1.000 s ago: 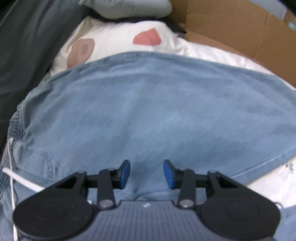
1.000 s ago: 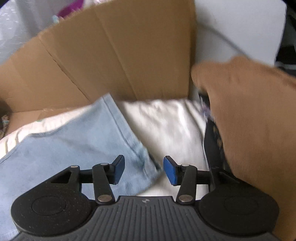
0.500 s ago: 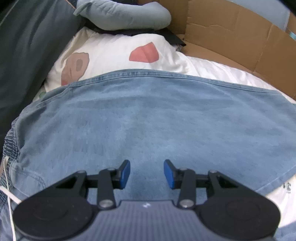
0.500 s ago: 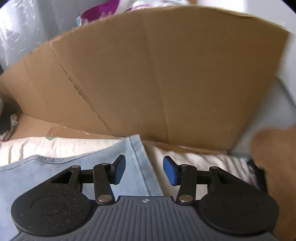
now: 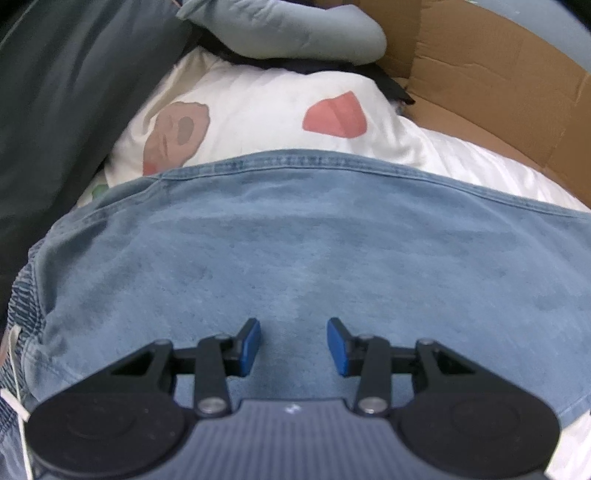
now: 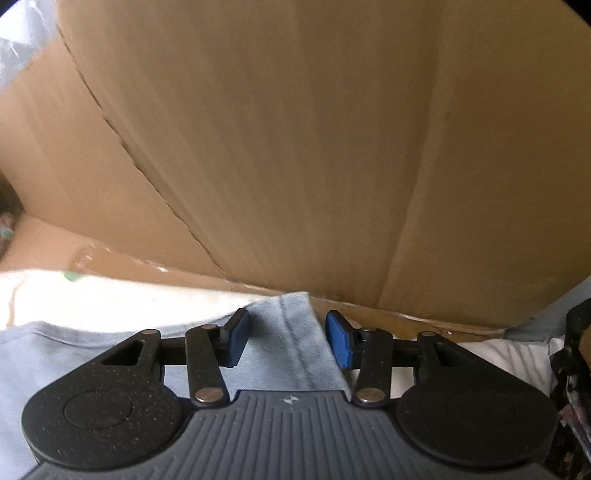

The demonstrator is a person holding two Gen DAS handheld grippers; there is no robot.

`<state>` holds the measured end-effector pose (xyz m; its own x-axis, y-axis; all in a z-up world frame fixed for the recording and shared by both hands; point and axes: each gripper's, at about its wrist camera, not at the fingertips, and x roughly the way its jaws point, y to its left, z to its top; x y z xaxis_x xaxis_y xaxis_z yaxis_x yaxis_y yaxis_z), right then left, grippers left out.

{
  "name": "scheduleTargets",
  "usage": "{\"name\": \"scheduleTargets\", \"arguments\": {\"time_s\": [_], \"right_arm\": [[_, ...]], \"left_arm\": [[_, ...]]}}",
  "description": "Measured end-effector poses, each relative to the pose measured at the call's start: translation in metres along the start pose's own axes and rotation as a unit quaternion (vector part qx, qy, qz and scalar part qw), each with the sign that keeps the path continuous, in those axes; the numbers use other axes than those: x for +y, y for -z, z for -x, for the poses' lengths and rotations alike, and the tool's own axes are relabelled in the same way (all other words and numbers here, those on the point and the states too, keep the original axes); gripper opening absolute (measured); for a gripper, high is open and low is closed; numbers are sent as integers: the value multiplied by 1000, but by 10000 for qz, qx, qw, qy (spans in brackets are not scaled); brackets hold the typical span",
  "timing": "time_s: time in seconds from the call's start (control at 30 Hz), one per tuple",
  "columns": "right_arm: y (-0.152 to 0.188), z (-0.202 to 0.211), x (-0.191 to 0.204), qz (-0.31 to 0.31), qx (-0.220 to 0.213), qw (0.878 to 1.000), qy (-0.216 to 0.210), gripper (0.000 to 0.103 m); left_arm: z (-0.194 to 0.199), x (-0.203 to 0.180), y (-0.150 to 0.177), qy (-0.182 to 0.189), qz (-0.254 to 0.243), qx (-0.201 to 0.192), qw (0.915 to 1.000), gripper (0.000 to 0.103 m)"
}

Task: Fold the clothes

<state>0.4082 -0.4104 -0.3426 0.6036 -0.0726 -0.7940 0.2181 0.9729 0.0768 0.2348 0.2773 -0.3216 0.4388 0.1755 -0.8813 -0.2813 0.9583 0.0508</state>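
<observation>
Both grippers hover open over a flat denim garment; I'm lining up the next fold grab.

Near to far, L view: my left gripper [image 5: 293, 345] has its blue pads spread w/ nothing between them, poised over the middle of the blue denim garment [image 5: 314, 240], which lies flat on white bedding [image 5: 258, 96] w/ printed patches. Its far hem runs across the frame; beyond sit a grey-blue pillow [image 5: 288, 29] and a cardboard box [image 5: 498, 74]. R view: my right gripper [image 6: 288, 343] is also spread, empty, straddling the denim's end corner and side seam. I judge the next move is to drop, pinch that edge and carry it over. Room is tight: the cardboard wall [image 6: 295, 129] stands just past the corner, a dark object at far right, so lift back toward me, not fwd.
</observation>
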Motion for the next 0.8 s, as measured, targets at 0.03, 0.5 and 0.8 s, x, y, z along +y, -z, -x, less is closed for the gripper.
{"name": "scheduleTargets", "arguments": {"time_s": [0.03, 0.5, 0.8], "right_arm": [[0, -3, -1, -9, 14, 10000, -12, 53], [4, 26, 26, 1516, -650, 9856, 363, 11], [19, 57, 39, 2309, -1333, 9599, 865, 1]], "left_arm": [[-1, 0, 0, 0, 11, -8, 10000, 43], [2, 5, -4, -4, 132, -130, 9998, 43], [-3, 3, -7, -31, 77, -167, 9998, 43]]}}
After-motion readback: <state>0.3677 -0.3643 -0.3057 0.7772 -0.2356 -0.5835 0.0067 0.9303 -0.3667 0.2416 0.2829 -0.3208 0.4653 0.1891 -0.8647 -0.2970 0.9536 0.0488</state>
